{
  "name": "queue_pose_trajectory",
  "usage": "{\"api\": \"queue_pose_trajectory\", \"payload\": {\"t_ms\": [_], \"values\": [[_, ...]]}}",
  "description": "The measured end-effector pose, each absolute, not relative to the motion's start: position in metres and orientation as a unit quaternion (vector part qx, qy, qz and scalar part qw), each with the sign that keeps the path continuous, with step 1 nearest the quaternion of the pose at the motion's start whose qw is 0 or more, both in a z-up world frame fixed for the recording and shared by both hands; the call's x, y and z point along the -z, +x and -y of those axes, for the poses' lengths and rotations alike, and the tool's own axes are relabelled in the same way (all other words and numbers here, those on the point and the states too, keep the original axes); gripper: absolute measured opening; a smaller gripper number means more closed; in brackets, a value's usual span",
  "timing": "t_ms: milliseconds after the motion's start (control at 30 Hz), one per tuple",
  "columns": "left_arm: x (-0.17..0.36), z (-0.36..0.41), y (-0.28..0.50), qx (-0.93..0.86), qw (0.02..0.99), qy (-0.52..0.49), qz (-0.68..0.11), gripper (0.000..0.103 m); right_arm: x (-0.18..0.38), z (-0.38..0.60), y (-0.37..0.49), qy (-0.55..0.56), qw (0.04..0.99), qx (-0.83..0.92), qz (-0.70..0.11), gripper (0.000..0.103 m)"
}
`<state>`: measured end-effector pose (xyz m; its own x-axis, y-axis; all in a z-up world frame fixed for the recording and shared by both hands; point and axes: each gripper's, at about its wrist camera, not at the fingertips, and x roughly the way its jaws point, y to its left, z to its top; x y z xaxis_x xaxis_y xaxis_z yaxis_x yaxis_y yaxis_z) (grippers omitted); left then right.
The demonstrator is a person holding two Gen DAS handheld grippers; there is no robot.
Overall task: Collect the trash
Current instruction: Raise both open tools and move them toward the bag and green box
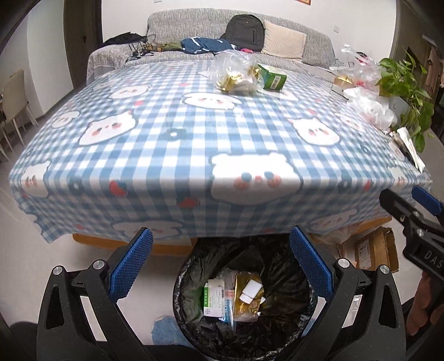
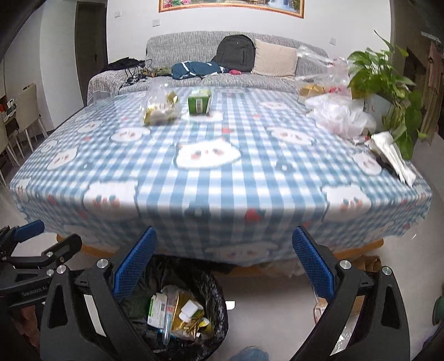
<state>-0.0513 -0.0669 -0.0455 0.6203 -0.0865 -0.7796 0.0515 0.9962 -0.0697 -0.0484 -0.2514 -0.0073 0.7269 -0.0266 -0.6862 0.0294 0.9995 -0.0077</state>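
A bin with a black liner [image 1: 194,327] stands on the floor in front of the table; it also shows in the right wrist view [image 2: 216,313]. It holds a green-white box [image 1: 215,301], gold foil [image 1: 247,294] and other scraps. My left gripper [image 1: 220,245] is open and empty above the bin. My right gripper [image 2: 223,244] is open and empty, to the right of the bin. On the table's far side lie a clear bag with gold wrappers [image 1: 236,73] and a green box [image 1: 273,76]; they also show in the right wrist view, the bag [image 2: 161,107] and the box [image 2: 199,101].
The table has a blue checked cloth [image 1: 172,144]. White plastic bags [image 2: 338,113], papers [image 2: 394,158] and a potted plant [image 2: 388,86] crowd its right edge. A cardboard box [image 1: 371,247] sits under the table. A sofa [image 1: 211,25] stands behind, chairs [image 1: 14,102] at left.
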Motion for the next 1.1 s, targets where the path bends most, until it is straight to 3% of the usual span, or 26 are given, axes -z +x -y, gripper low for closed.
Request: {"api": "queue_pose_trajectory", "payload": {"t_ms": [633,1100], "values": [[-0.008,0.074,0.059,0.043,0.904,-0.025,-0.425,0.097,-0.050,0.253,0.070,-0.006,0.937,0.000,-0.350,0.094],[-0.026,0.099,0.172,0.044,0.908,-0.014,-0.416,0.097,-0.044,0.270,0.157,0.007,0.931,0.011,-0.364,0.094]]}}
